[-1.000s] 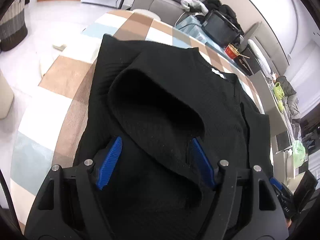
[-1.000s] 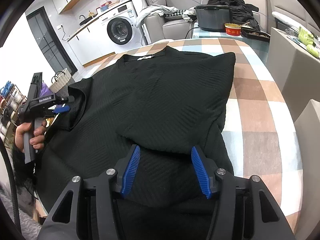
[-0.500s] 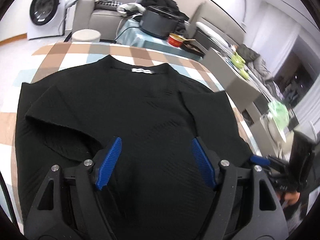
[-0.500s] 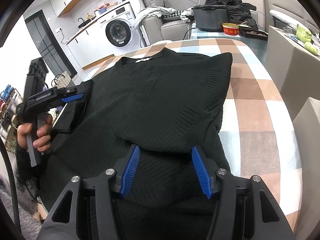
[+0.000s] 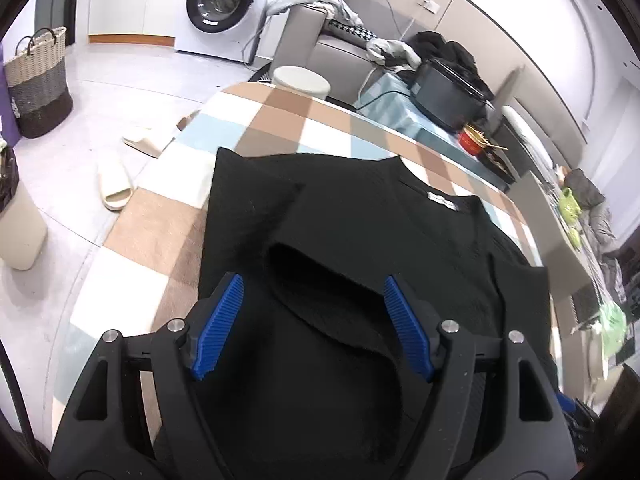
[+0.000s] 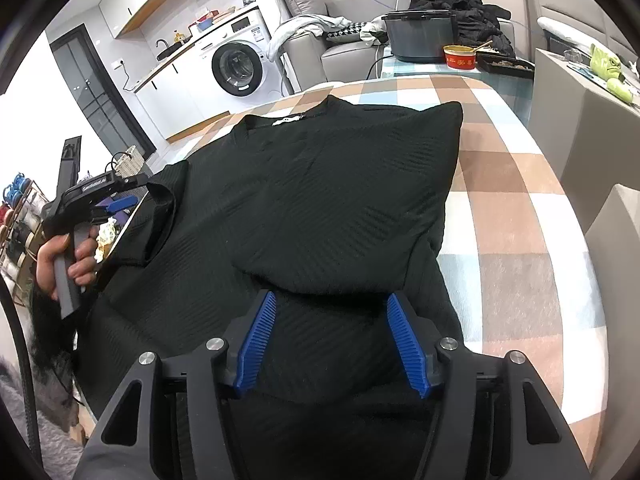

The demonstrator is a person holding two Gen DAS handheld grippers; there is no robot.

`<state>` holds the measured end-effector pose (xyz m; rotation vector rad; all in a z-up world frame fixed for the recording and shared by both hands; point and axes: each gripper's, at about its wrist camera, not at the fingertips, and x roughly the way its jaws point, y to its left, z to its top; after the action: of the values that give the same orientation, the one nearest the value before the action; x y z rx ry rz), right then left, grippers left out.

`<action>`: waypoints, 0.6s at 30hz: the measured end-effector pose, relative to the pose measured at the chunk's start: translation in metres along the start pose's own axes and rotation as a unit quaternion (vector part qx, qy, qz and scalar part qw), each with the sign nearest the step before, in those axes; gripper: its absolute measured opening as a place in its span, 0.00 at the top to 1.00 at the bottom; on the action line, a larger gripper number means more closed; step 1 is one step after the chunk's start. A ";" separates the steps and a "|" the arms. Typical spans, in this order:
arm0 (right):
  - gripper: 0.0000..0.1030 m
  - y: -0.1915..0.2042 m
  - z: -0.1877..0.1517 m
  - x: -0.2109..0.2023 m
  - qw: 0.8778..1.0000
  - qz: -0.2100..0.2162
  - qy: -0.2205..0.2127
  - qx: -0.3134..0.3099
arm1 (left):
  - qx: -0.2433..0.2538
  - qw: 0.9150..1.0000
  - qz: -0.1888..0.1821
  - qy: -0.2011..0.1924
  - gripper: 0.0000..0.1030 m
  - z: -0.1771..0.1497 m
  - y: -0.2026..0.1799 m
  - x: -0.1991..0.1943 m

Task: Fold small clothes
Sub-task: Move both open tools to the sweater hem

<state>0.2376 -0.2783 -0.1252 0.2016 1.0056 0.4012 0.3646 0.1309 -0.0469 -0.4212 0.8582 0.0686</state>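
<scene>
A black short-sleeved top (image 6: pixel 320 184) lies flat on the round checked table (image 6: pixel 520 208), neckline with white label (image 6: pixel 286 120) at the far side. Its right sleeve is folded in over the body. My right gripper (image 6: pixel 332 340) is open just above the hem side of that folded sleeve. My left gripper (image 5: pixel 312 324) is open, its blue pads either side of the left sleeve (image 5: pixel 320 280), which is lifted and curled over the body. The right wrist view shows the left gripper (image 6: pixel 120 202) at the left sleeve (image 6: pixel 160 216). Whether cloth is pinched I cannot tell.
A sofa (image 6: pixel 344 48) with clothes, a dark pot (image 6: pixel 420 36) and a red bowl (image 6: pixel 460 58) stand beyond the table. A washing machine (image 5: pixel 224 0), a wicker basket (image 5: pixel 38 80) and slippers (image 5: pixel 114 184) are on the floor at left. A grey box (image 6: pixel 580 104) stands at right.
The left wrist camera has swung a lot between frames, from left to centre and back left. The left sleeve stays curled over the body between its pads. The right gripper barely moved.
</scene>
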 end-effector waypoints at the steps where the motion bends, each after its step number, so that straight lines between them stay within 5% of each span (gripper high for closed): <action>1: 0.42 0.000 0.000 0.000 1.000 0.000 0.001 0.001 | 0.000 1.000 0.001 0.004 0.32 0.002 0.001 0.005; 3: 0.42 -0.002 -0.002 0.001 1.000 0.002 0.001 0.005 | -0.003 1.000 0.000 0.018 0.32 0.006 0.002 0.019; 4: 0.42 -0.003 -0.002 0.001 1.000 0.002 0.001 0.006 | -0.006 1.000 0.001 0.021 0.40 0.007 0.001 0.024; 5: 0.42 -0.003 -0.003 0.000 1.000 0.002 0.002 0.008 | -0.009 1.000 -0.002 0.024 0.62 0.008 0.001 0.032; 7: 0.42 -0.004 -0.004 0.000 1.000 0.003 0.002 0.009 | -0.008 0.999 -0.008 0.034 0.85 0.011 -0.003 0.042; 8: 0.42 -0.004 -0.004 -0.001 1.000 0.003 0.003 0.011 | -0.006 0.999 -0.015 0.036 0.86 0.012 -0.007 0.045; 13: 0.42 -0.008 -0.005 0.000 1.000 0.002 0.007 0.018 | 0.030 0.997 -0.073 0.002 0.84 0.019 -0.043 0.036; 15: 0.42 -0.008 -0.003 0.001 1.000 0.000 0.009 0.019 | 0.049 0.994 -0.093 -0.001 0.65 0.022 -0.061 0.030; 16: 0.42 -0.008 -0.003 0.002 1.000 0.000 0.010 0.019 | 0.055 0.995 -0.088 0.000 0.41 0.022 -0.068 0.028; 18: 0.42 -0.007 -0.002 0.001 1.000 -0.001 0.009 0.019 | 0.064 0.994 -0.085 -0.015 0.32 0.021 -0.075 0.021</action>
<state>0.2382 -0.2845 -0.1298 0.2304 1.0323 0.3829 0.4105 0.0681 -0.0254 -0.3706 0.7894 -0.1355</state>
